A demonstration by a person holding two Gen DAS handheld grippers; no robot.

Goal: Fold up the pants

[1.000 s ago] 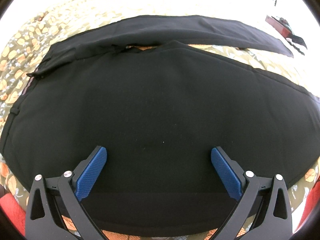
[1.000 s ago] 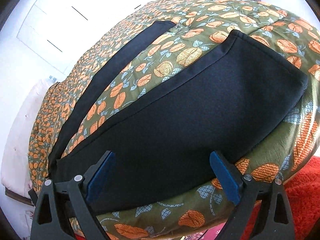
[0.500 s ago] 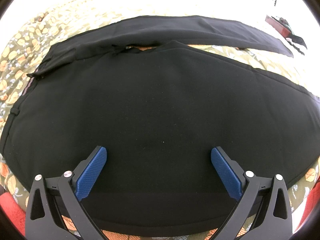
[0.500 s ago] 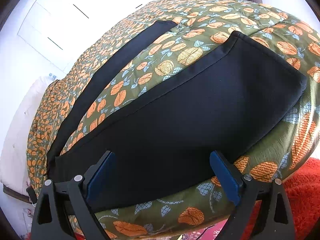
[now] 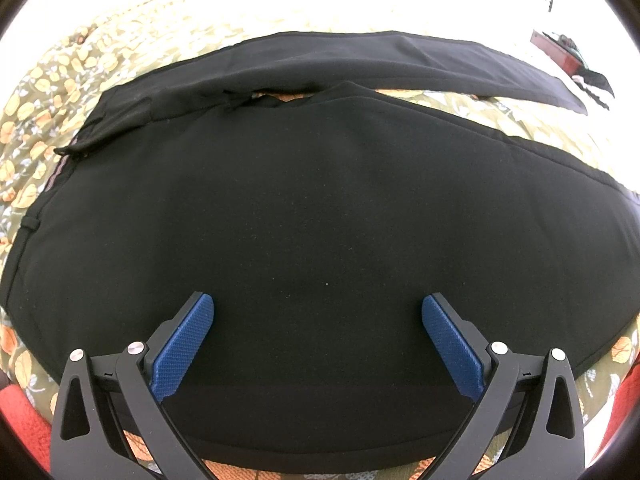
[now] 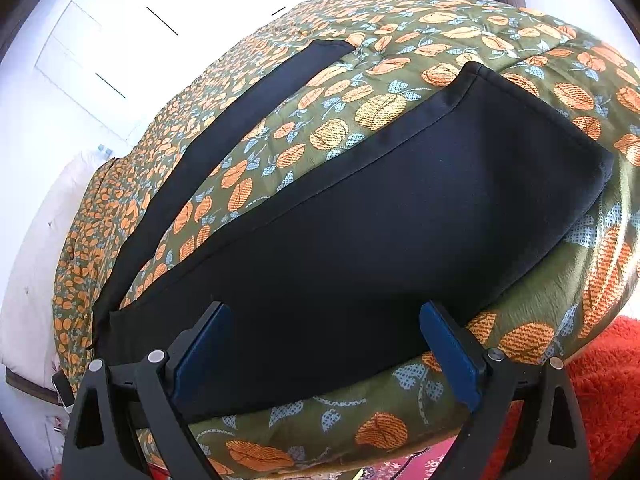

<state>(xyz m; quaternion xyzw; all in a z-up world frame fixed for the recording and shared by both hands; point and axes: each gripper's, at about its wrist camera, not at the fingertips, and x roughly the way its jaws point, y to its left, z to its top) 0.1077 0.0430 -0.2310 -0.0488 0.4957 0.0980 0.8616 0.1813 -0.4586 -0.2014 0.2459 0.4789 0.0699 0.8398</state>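
Black pants (image 5: pixel 304 208) lie spread flat on a bed with a green and orange floral cover (image 5: pixel 44 92). In the left wrist view the near leg and seat fill the middle, the waistband is at the left, and the far leg (image 5: pixel 400 60) runs to the right. My left gripper (image 5: pixel 318 320) is open and empty just above the near leg's front edge. In the right wrist view the near leg (image 6: pixel 380 232) ends in a hem at the upper right, and the far leg (image 6: pixel 224 132) lies beyond it. My right gripper (image 6: pixel 326 328) is open and empty over the near leg's front edge.
The bed's front edge curves down below both grippers. A red shaggy rug (image 6: pixel 600 396) lies on the floor at the right. White wardrobe doors (image 6: pixel 100 40) stand behind the bed. A white pillow (image 6: pixel 44 240) sits at the far left end.
The right wrist view has shifted slightly, with the bed sliding a little right and down in the frame. The left gripper has barely moved. The pants lie as before.
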